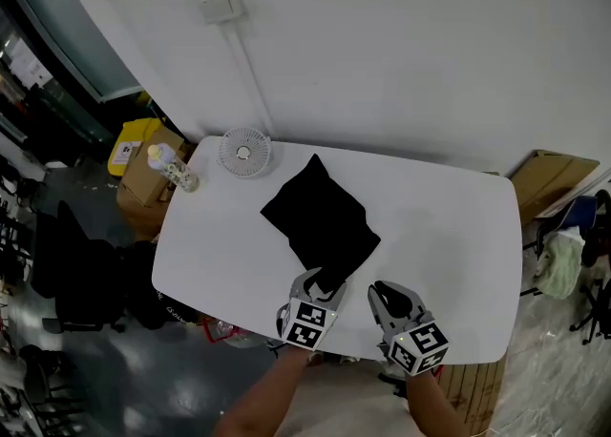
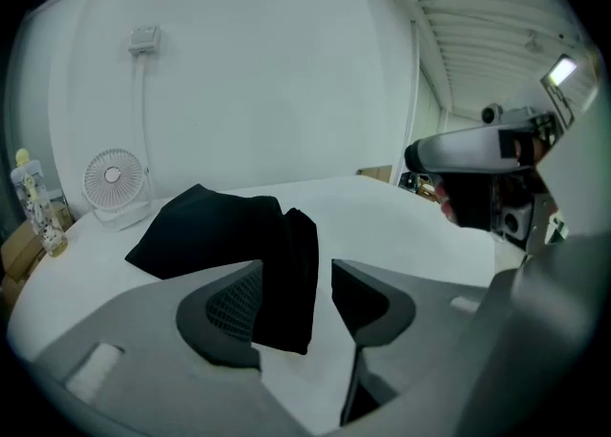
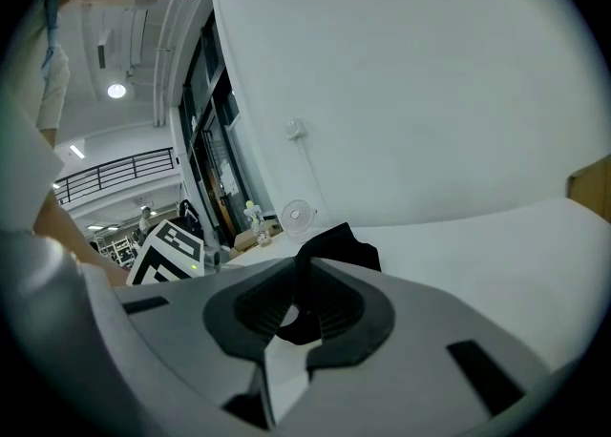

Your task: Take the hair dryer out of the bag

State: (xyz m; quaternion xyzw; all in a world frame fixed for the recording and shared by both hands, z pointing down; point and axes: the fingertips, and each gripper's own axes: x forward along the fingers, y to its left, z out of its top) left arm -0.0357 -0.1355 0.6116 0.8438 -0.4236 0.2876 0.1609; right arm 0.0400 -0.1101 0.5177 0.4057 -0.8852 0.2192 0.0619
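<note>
A black fabric bag (image 1: pixel 320 216) lies flat in the middle of the white table (image 1: pixel 449 235). No hair dryer shows outside it. My left gripper (image 1: pixel 320 282) is at the bag's near corner. In the left gripper view the bag (image 2: pixel 220 230) runs its near end between the jaws of the left gripper (image 2: pixel 296 301), which stand open with a gap on the right side. My right gripper (image 1: pixel 380 292) hovers just right of that corner, apart from the bag. Seen from the right gripper (image 3: pixel 304 306), its jaws are nearly together with nothing in them, and the bag (image 3: pixel 344 246) lies beyond.
A small white fan (image 1: pixel 244 152) stands at the table's back left, with a bottle (image 1: pixel 175 170) at the left edge. Cardboard boxes (image 1: pixel 549 177) and a dark chair (image 1: pixel 76 273) stand on the floor around the table. A white wall is behind.
</note>
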